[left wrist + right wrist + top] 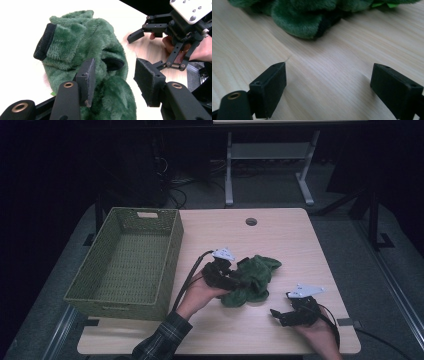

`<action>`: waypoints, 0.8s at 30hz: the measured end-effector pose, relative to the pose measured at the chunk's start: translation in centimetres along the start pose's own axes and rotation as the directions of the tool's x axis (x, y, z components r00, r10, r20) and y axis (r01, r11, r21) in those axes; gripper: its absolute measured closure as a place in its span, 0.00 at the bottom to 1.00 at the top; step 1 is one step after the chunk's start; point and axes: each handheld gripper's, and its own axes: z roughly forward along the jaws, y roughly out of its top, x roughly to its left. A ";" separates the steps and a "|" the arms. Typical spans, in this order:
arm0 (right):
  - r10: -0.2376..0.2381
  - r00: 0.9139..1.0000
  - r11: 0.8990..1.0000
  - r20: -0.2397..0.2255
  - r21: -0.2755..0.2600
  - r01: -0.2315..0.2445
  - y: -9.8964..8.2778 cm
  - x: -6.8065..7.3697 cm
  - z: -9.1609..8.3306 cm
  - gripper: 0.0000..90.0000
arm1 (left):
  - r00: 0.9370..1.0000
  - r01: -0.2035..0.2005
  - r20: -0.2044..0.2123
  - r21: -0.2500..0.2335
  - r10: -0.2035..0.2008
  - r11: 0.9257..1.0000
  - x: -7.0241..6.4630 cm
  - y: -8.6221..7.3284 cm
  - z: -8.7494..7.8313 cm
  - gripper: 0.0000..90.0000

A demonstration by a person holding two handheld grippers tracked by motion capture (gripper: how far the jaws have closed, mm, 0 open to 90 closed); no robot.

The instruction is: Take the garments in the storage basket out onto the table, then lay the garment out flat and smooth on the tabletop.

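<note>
A green fleece garment (255,275) with black cuffs (45,42) lies crumpled at the middle of the wooden table (280,235). My left gripper (234,279) is at the garment's left side. Its jaws stand open (116,77) with fleece bulging up between and below them, and the pads (86,75) are not pressed on it. My right gripper (277,316) is low over bare wood near the front right, a short way from the garment (302,17). It is open (329,85) with nothing between the jaws. One of its fingers (135,36) appears beyond the garment in the left gripper view.
A green woven basket (107,292) with nothing in it stands at the table's left, partly over the edge. A round cable hole (251,221) is at the back. Behind the table is a white desk frame (267,165) on a dark floor.
</note>
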 end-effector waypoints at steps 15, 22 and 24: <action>-0.018 0.996 0.998 -0.089 -0.054 0.014 1.8 0.2 1.9 0.38 | 0.997 -0.070 -0.019 0.044 0.071 0.997 -2.8 -2.6 2.1 0.58; -0.016 0.995 0.997 -0.102 -0.071 0.009 2.2 -0.2 2.4 0.50 | 0.997 -0.055 -0.053 0.089 0.060 0.994 -1.7 -3.7 3.6 0.58; -0.017 0.994 0.997 -0.107 -0.081 0.008 2.3 -0.1 2.4 0.52 | 0.996 -0.060 -0.062 0.101 0.066 0.993 -1.5 -3.9 3.9 0.59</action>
